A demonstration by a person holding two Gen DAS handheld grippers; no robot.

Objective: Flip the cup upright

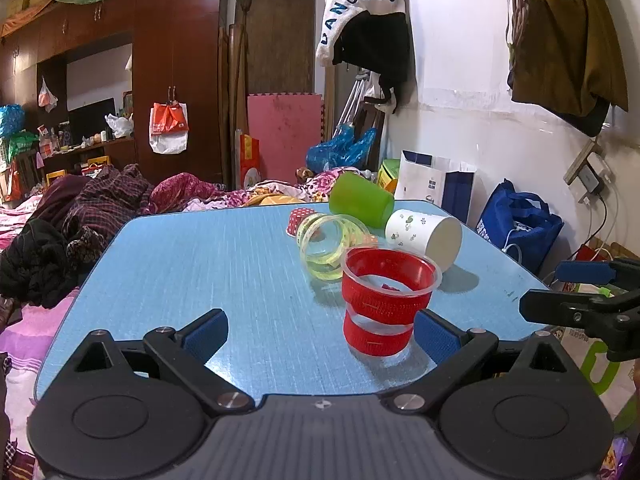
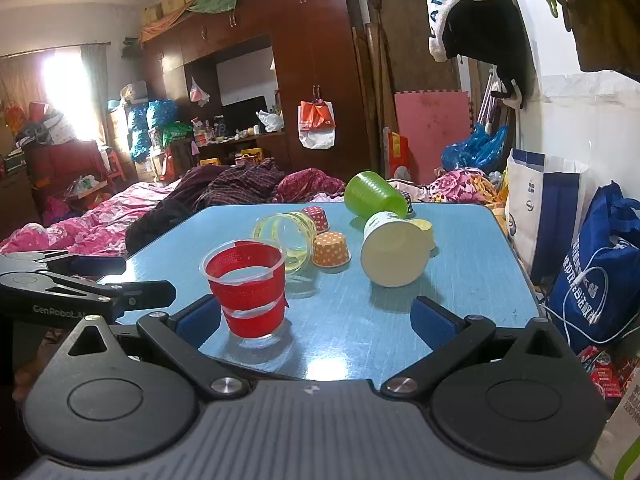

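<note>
A clear plastic cup with red bands (image 1: 386,300) stands upright on the blue table (image 1: 200,264). It also shows in the right wrist view (image 2: 248,290). My left gripper (image 1: 320,330) is open, its right finger pad just beside the cup. My right gripper (image 2: 318,318) is open and empty, its left pad near the cup. A white paper cup (image 2: 394,246), a green cup (image 2: 374,196) and a clear yellow-banded cup (image 2: 286,234) lie on their sides behind it.
Small dotted cupcake liners (image 2: 331,248) sit among the lying cups. The right gripper shows at the right edge of the left wrist view (image 1: 580,292). A bed with clothes lies left of the table; bags (image 2: 596,264) stand right of it by the wall.
</note>
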